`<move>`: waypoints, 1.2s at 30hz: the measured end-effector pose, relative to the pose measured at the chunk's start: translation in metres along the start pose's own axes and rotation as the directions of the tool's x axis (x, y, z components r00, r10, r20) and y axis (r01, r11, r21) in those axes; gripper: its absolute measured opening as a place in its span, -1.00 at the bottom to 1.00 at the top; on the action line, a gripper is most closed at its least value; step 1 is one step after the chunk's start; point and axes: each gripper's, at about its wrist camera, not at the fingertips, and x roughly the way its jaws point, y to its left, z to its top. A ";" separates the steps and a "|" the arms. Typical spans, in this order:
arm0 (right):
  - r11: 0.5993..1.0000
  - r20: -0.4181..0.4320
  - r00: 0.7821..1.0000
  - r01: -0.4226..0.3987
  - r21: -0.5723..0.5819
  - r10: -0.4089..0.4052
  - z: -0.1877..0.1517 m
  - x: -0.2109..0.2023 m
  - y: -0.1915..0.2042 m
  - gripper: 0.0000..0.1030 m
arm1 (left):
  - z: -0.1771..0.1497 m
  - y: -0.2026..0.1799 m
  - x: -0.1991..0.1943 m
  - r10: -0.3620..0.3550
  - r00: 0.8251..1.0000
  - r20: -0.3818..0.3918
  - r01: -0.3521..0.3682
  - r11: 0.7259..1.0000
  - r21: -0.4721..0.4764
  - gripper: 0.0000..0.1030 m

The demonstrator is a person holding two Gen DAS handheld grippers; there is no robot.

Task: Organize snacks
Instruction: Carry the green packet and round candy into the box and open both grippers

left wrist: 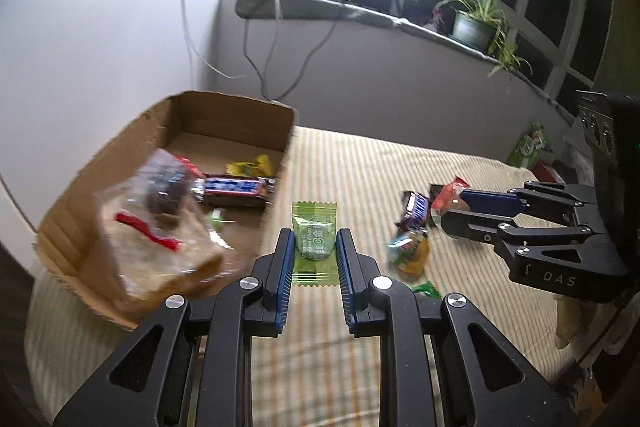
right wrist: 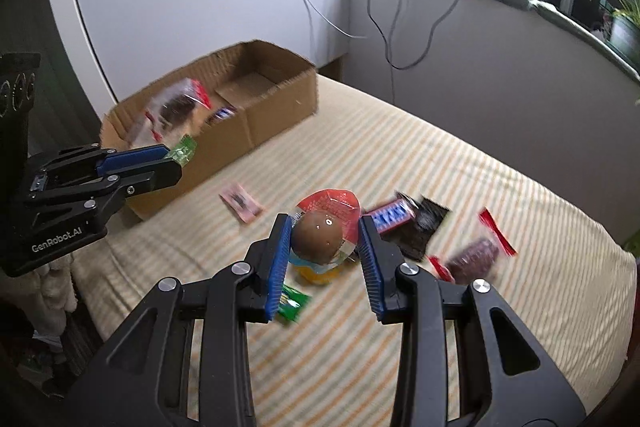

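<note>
- Blue-padded fingers of the left gripper (left wrist: 313,233) are clamped on a green candy wrapper (left wrist: 313,241) — the packet stands lengthwise between the pads, its crimped top edge poking past the fingertips.
- From the right wrist view, that same left gripper (right wrist: 176,163) sits just in front of the cardboard box (right wrist: 276,115), at the box's near end, the green wrapper (right wrist: 183,149) sticking out of its tip.
- Right gripper (right wrist: 325,223) is closed on a jelly cup (right wrist: 320,237) with a brown rounded body and a red foil lid; the cup is pinched by its sides between the two pads, lid turned away from the camera.
- Seen from the left wrist, the right gripper (left wrist: 448,215) hangs above a cluster of loose snacks on the striped bedcover (left wrist: 360,167).
- Under and beside the held cup lie a yellow packet (right wrist: 320,273), a small green packet (right wrist: 294,301), a blue chocolate bar (right wrist: 390,215), a dark wrapper (right wrist: 424,231) and a red-trimmed brownie bag (right wrist: 474,257) — all on the cover, well apart from the box.
- Inside the box (left wrist: 224,115) rest a clear bag of bread (left wrist: 160,219), a blue bar (left wrist: 236,187) and a yellow packet (left wrist: 250,167).
- A pink sachet (right wrist: 240,203) lies between the box and the cup.
</note>
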 end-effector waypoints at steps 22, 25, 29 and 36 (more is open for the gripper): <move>0.980 0.009 0.991 -0.132 -0.147 0.135 0.051 0.041 0.107 -0.31 | 0.005 0.100 -0.027 0.151 0.987 0.056 -0.142 0.981 -0.134 -0.62; 0.976 0.002 0.990 -0.141 -0.163 0.143 0.054 0.047 0.119 -0.31 | 0.005 0.108 -0.027 0.158 0.986 0.057 -0.148 0.978 -0.147 -0.62; 0.971 -0.009 0.988 -0.155 -0.181 0.156 0.056 0.054 0.130 -0.31 | 0.006 0.115 -0.026 0.163 0.985 0.054 -0.152 0.975 -0.160 -0.62; 0.966 -0.032 0.984 -0.177 -0.191 0.174 0.060 0.066 0.142 -0.30 | 0.006 0.120 -0.024 0.162 0.985 0.053 -0.151 0.973 -0.172 -0.62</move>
